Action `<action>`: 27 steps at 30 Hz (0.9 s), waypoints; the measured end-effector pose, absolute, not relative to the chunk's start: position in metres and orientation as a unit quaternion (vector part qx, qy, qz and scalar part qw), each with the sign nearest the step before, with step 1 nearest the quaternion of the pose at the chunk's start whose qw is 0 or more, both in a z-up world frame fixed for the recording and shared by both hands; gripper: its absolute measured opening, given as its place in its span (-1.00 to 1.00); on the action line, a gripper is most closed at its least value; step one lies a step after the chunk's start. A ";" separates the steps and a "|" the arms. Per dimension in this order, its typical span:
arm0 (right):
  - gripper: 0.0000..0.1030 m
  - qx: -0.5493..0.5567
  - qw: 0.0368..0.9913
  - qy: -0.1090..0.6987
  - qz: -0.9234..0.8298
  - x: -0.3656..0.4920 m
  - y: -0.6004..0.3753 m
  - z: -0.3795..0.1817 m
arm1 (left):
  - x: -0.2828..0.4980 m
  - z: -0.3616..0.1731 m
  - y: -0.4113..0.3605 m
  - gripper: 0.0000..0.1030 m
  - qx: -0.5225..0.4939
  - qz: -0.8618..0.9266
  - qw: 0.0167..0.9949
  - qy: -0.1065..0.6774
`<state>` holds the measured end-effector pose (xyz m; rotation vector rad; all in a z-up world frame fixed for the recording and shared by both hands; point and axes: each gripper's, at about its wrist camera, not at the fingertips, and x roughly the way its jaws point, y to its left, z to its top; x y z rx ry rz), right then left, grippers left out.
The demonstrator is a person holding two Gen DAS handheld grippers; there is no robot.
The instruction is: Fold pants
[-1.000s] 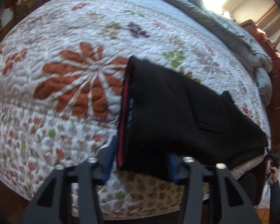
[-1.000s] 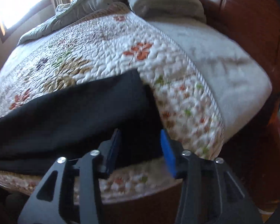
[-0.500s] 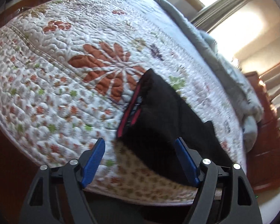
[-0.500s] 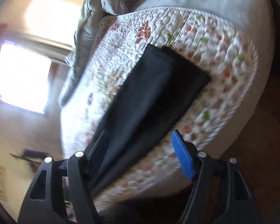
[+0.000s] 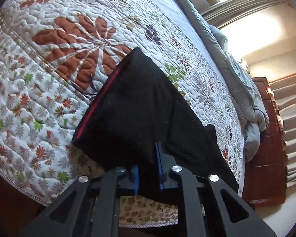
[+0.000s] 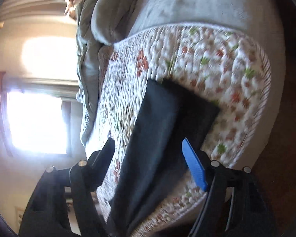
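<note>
Left wrist view: the left gripper (image 5: 147, 169) pinches the near edge of black pants (image 5: 140, 114), which lie on a flowered quilt (image 5: 49, 63) near the bed's edge. Right wrist view, blurred: the right gripper (image 6: 152, 158) is spread wide around the pants' (image 6: 163, 130) other end.

Readable text: none in either view.
Labels or brands: none can be read.
Numbers or signs: none can be read.
</note>
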<state>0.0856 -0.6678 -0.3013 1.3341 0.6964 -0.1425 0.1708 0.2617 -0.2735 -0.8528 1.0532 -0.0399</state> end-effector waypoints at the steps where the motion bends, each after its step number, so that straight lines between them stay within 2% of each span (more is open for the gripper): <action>1: 0.37 0.607 0.725 0.318 -0.068 0.087 -0.671 -0.303 | 0.171 -0.274 0.262 -0.75 -0.400 -0.017 0.778 0.484; 9: 0.31 0.607 0.710 0.350 -0.073 0.122 -0.678 -0.335 | 0.180 -0.278 0.256 -0.75 -0.387 -0.011 0.774 0.501; 10: 0.19 0.604 0.708 0.357 -0.075 0.128 -0.679 -0.340 | 0.181 -0.279 0.256 -0.75 -0.386 -0.009 0.773 0.504; 11: -0.16 0.602 0.707 0.362 -0.076 0.132 -0.678 -0.343 | 0.182 -0.280 0.256 -0.75 -0.386 -0.006 0.771 0.507; 12: -0.41 0.598 0.706 0.371 -0.074 0.137 -0.677 -0.346 | 0.183 -0.281 0.255 -0.75 -0.386 -0.001 0.768 0.511; 13: -0.91 0.585 0.712 0.379 -0.084 0.140 -0.676 -0.342 | 0.184 -0.280 0.255 -0.75 -0.387 0.002 0.767 0.513; 16: -0.91 0.555 0.743 0.364 -0.080 0.139 -0.671 -0.315 | 0.186 -0.266 0.258 -0.88 -0.401 -0.003 0.765 0.504; 20: -0.91 0.516 0.772 0.363 -0.073 0.125 -0.669 -0.281 | 0.184 -0.249 0.269 -0.90 -0.444 -0.017 0.750 0.489; 24: -0.91 0.508 0.756 0.402 -0.092 0.113 -0.679 -0.311 | 0.177 -0.271 0.273 -0.90 -0.438 -0.007 0.736 0.517; 27: -0.91 0.516 0.750 0.403 -0.097 0.100 -0.681 -0.325 | 0.168 -0.294 0.274 -0.90 -0.444 0.002 0.720 0.533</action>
